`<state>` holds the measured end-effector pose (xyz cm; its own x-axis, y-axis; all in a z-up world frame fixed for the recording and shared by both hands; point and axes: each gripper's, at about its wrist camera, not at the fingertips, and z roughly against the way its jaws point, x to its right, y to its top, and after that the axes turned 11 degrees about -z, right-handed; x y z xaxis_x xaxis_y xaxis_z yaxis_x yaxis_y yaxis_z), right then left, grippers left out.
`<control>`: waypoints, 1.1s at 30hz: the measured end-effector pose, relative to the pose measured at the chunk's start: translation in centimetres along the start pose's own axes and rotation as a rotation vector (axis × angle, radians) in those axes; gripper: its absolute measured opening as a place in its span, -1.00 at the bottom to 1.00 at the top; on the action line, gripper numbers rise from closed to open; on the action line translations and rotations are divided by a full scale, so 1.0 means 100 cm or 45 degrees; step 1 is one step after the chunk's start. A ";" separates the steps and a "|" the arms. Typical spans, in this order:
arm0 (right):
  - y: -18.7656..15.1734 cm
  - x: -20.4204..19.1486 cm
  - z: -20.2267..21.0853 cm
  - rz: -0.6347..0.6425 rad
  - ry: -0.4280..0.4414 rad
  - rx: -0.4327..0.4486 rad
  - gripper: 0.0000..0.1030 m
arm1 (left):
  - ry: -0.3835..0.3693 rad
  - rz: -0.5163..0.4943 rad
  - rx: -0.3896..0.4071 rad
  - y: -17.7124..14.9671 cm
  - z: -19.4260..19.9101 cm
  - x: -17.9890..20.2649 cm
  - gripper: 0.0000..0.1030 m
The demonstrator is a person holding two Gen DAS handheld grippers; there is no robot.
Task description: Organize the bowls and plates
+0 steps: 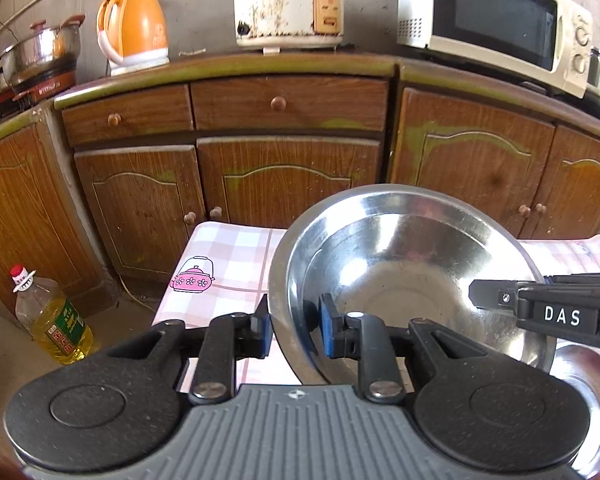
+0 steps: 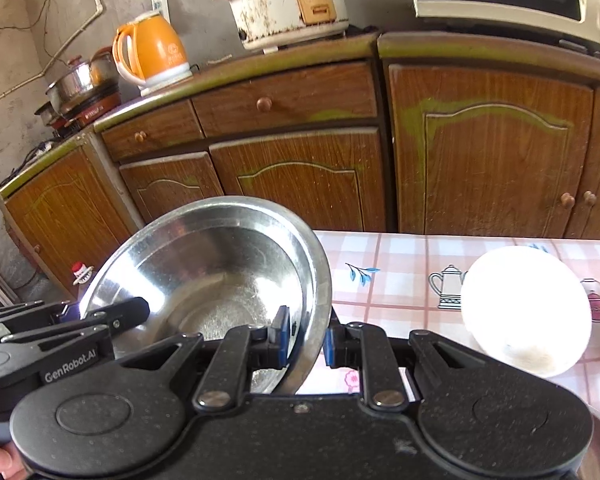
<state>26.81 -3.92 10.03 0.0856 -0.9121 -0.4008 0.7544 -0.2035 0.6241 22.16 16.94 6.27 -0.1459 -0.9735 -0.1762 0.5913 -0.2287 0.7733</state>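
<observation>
My left tongs (image 1: 292, 330) and right tongs (image 2: 306, 342) are each clamped on the steel bowl (image 1: 400, 276) rim at 9 and 3 o'clock, bowl tilted above the bench (image 2: 400, 264); keep both level, clear the white bowl (image 2: 526, 312).

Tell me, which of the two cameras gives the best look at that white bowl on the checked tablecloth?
The right wrist view. There the white bowl sits in plain sight on the tablecloth, right of the steel bowl, though glare washes out its detail. The left wrist view does not show the white bowl at all; the steel bowl and the right gripper fill that side.
</observation>
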 end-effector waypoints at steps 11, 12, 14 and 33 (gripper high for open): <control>-0.011 -0.003 0.060 0.010 0.015 0.046 -0.58 | 0.006 0.031 0.035 -0.005 0.047 0.011 -0.54; -0.012 -0.004 0.064 0.011 0.017 0.050 -0.57 | 0.007 0.032 0.035 -0.006 0.051 0.011 -0.54; -0.016 -0.004 0.073 0.015 0.024 0.054 -0.57 | 0.008 0.038 0.035 -0.008 0.056 0.012 -0.53; -0.045 -0.003 0.127 0.016 0.055 0.074 -0.58 | 0.030 0.054 0.045 -0.029 0.102 0.027 -0.50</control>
<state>15.10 -7.29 15.82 0.1238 -0.8989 -0.4202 0.7141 -0.2133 0.6668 11.92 15.04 9.73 -0.1023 -0.9824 -0.1564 0.5683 -0.1868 0.8013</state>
